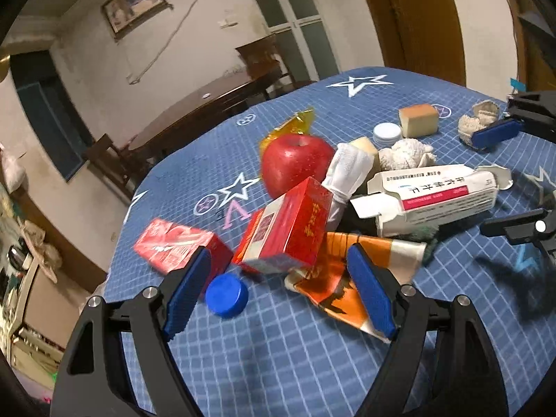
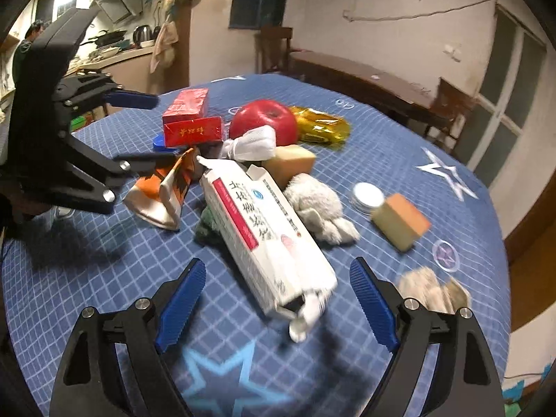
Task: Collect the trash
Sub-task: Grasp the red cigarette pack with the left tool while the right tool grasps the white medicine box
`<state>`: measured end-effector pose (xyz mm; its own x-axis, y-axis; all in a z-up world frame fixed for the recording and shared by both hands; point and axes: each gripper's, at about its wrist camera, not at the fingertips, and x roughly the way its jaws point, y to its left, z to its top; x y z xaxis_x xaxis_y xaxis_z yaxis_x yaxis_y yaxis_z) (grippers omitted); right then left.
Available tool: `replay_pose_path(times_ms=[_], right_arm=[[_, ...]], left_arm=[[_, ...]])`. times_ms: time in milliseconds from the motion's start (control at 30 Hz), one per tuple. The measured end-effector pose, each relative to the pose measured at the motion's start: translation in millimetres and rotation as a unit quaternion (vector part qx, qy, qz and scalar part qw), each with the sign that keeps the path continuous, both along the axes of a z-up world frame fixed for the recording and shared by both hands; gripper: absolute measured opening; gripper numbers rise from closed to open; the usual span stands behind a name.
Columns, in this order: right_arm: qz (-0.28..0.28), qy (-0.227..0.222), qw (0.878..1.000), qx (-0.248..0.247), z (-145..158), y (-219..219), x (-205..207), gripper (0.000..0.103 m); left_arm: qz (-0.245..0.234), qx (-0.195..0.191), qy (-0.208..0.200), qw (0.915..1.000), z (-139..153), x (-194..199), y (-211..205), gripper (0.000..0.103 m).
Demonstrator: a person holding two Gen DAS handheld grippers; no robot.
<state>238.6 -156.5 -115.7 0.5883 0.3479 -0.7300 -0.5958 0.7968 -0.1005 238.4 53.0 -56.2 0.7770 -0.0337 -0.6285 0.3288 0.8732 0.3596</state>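
A pile of items lies on the blue checked tablecloth (image 1: 278, 347). My left gripper (image 1: 279, 278) is open just above the cloth, its fingers flanking a red carton (image 1: 288, 232), a blue bottle cap (image 1: 226, 295) and an orange wrapper (image 1: 333, 278). A second red box (image 1: 177, 243) lies left. My right gripper (image 2: 278, 292) is open over the near end of a white medicine box (image 2: 264, 236). A red apple (image 2: 264, 121), twisted white tissue (image 2: 253, 146) and yellow wrapper (image 2: 319, 125) lie behind. The left gripper also shows in the right wrist view (image 2: 135, 128).
Sponge blocks (image 2: 399, 222) (image 2: 292, 163), a white lid (image 2: 368, 194), a fluffy white rag (image 2: 319, 205) and crumpled paper (image 2: 431, 288) lie on the cloth. A dark wooden table (image 1: 208, 104) and chairs stand behind. The table edge runs close on the left (image 1: 118, 243).
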Motion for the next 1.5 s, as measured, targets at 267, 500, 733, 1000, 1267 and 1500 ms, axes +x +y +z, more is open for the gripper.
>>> replay_pose_path(times_ms=[267,500,733,1000,1267,1500], right_arm=[[-0.019,0.056,0.998,0.021,-14.8,-2.9,18.9,0.064],[-0.044,0.061,0.996,0.038,-14.7,-11.1,6.3,0.023],[-0.044,0.041,0.997,0.054,-0.2,-14.3,-28.3,0.022],[-0.073,0.022,0.992,0.099,16.5,-32.6,-75.3,0.021],[-0.133,-0.005,0.979,0.156,30.5,-68.0,-114.6,0.020],[-0.164,-0.029,0.971,0.169,42.5,-91.3,-144.2,0.020]], left_arm=[[-0.031,-0.048,0.016,0.9983,-2.2,6.6,2.4,0.036],[-0.007,-0.075,-0.030,0.9967,21.8,-10.9,13.8,0.023],[0.041,-0.083,-0.055,0.9941,43.4,-29.9,31.7,0.022],[0.053,-0.104,-0.064,0.9911,58.6,-66.2,31.7,0.022],[0.031,-0.136,-0.066,0.9880,72.5,-98.7,6.7,0.022],[-0.005,-0.137,-0.067,0.9883,77.0,-112.2,-33.2,0.021]])
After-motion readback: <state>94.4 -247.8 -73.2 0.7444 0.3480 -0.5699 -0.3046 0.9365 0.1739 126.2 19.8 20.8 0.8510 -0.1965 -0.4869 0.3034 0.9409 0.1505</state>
